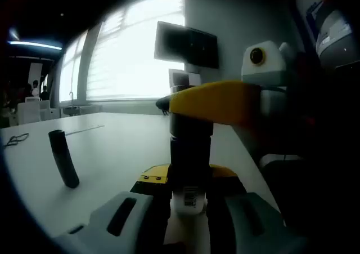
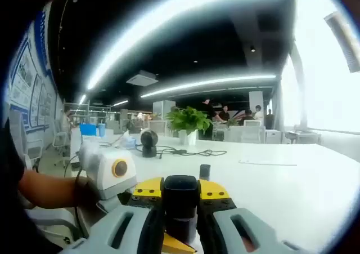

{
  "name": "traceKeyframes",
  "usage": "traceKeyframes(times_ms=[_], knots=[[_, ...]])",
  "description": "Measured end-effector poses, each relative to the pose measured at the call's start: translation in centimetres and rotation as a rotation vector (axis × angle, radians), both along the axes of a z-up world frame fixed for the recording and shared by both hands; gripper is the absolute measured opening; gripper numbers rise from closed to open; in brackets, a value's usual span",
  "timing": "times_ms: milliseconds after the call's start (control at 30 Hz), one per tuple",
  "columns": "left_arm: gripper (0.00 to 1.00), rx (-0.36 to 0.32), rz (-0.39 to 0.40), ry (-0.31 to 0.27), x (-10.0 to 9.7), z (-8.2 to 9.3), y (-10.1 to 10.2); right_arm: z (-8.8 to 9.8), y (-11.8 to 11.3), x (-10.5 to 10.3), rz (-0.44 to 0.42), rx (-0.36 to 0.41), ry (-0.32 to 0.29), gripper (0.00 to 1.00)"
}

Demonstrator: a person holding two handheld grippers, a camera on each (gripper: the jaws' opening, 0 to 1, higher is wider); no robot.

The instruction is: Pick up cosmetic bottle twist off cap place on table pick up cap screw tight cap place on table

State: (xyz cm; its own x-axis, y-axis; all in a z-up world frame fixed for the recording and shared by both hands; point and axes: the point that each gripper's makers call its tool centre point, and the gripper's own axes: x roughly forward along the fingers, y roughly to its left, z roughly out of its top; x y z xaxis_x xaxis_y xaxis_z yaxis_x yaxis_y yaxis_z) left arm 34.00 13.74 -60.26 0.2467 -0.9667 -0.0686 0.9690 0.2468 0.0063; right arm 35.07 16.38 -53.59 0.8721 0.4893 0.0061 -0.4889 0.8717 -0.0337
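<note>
**Left gripper view**
- Left gripper [image 1: 188, 209]: grey jaws with yellow pads rise from 6 o'clock, clenched on the lower body of the cosmetic bottle.
- Cosmetic bottle [image 1: 190, 175]: dark, upright, standing between the jaws at centre; a white barcode label sits at its foot, just above the jaw line.
- Bottle cap [image 1: 190, 127]: dark, on top of the bottle, just above centre, held crosswise by the other tool.
- Right gripper [image 1: 216, 103]: enters from 3 o'clock; its yellow pad lies across the cap, its grey body with a yellow-ringed disc behind at 2 o'clock.
- White table [image 1: 112, 152]: spreads from 9 o'clock to centre.
- Black cylinder [image 1: 63, 158]: slim, leaning, stands on the table at 8 o'clock, well apart from the bottle.
- Cable loop [image 1: 17, 139]: thin, at 9 o'clock on the table edge.
- Wall monitor [image 1: 185, 44]: dark, at 12 o'clock beside bright blinds.

**Right gripper view**
- Right gripper [image 2: 180, 214]: jaws rise from 6 o'clock, closed on the cap.
- Bottle cap [image 2: 180, 195]: dark and rounded, pinched between the yellow pads just below centre; the bottle beneath is hidden.
- Left gripper [image 2: 109, 172]: grey housing at 8 o'clock, held by a person's hand [image 2: 84, 193].
- White table [image 2: 281, 181]: runs toward 3 o'clock.
- Potted plant [image 2: 188, 121]: at centre, on the far side.
- Black cylinder [image 2: 205, 172]: small, just beyond the jaws.
</note>
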Motion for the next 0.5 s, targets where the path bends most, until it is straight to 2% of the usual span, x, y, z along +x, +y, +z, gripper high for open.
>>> traceKeyframes(times_ms=[133, 267, 500], knots=[[0.14, 0.000, 0.005, 0.002, 0.05, 0.00, 0.04, 0.01, -0.21, 0.12, -0.069, 0.016, -0.006, 0.15], [0.14, 0.001, 0.004, -0.001, 0.05, 0.01, 0.05, 0.06, -0.21, -0.08, -0.140, 0.014, -0.038, 0.15], [0.14, 0.001, 0.005, -0.001, 0.31, -0.01, 0.15, 0.14, -0.39, -0.18, -0.202, 0.015, -0.059, 0.15]])
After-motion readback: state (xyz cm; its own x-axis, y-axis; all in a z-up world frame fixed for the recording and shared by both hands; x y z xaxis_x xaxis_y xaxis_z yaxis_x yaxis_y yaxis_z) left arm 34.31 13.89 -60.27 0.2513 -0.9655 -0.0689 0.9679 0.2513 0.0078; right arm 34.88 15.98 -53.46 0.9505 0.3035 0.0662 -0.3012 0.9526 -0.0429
